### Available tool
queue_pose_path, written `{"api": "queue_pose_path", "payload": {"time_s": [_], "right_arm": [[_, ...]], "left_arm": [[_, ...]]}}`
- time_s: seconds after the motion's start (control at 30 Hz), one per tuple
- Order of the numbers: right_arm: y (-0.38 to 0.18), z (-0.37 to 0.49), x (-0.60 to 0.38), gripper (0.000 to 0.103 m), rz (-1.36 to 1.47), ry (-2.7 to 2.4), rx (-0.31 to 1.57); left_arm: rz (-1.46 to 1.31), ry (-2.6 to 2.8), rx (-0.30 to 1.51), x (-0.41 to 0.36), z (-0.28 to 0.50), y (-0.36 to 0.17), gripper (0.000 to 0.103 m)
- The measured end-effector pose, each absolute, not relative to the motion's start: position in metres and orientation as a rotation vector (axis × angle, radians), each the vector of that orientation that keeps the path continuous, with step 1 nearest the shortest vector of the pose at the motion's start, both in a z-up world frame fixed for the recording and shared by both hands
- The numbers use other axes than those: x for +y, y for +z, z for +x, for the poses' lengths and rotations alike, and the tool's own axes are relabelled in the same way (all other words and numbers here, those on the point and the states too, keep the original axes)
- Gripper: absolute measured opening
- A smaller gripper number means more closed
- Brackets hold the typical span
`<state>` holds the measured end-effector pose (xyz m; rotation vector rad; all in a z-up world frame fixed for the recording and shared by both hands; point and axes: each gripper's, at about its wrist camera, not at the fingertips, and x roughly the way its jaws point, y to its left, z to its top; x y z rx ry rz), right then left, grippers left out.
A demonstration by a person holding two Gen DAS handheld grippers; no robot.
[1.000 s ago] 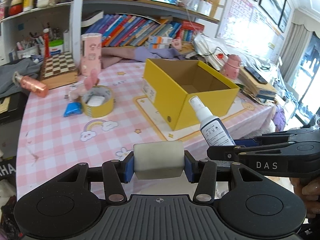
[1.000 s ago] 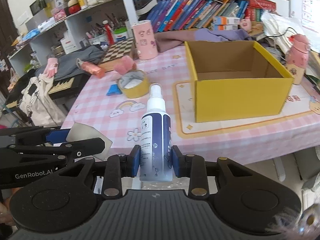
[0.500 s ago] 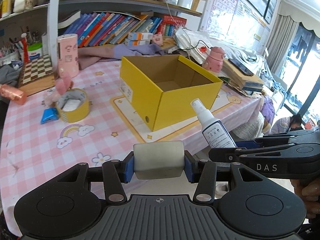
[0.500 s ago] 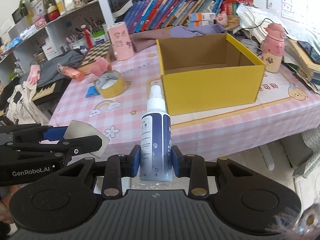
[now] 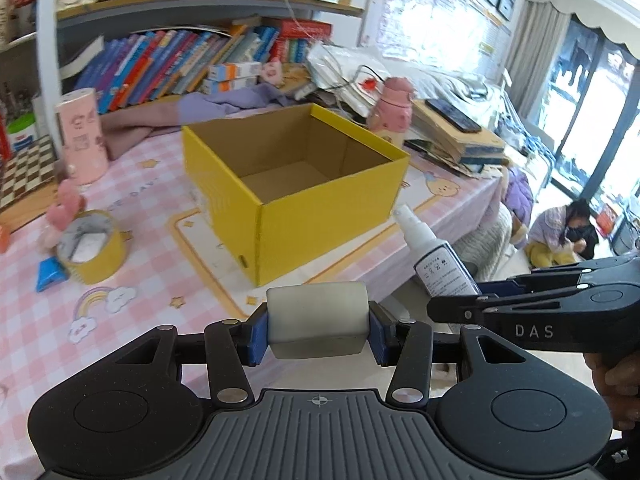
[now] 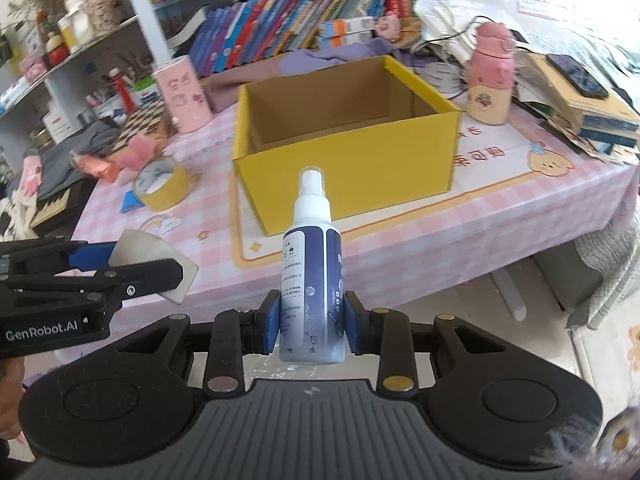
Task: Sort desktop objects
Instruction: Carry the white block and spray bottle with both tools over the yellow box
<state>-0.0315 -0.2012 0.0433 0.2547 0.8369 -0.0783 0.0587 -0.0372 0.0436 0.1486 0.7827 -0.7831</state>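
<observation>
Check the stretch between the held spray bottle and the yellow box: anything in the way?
Nothing stands there: in the right wrist view only bare pink checkered tablecloth separates the spray bottle from the yellow box.

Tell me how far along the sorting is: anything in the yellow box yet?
Nothing looks sorted: the yellow box shows a bare cardboard floor. In hand: the left gripper clamps a white block, the right gripper a spray bottle, both held short of the box. Left on the table: the yellow tape roll, blue packet and pink plush.
</observation>
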Motion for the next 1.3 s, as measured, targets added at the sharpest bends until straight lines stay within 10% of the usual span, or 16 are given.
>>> {"api": "queue_pose_path", "payload": {"time_s": [1.3], "right_arm": [[0.052,0.077,-0.329,0.030,0.201,0.077,0.791]], "left_arm": [[0.128,-0.631,0.705,-0.154,0.128,0.061,0.047]]}}
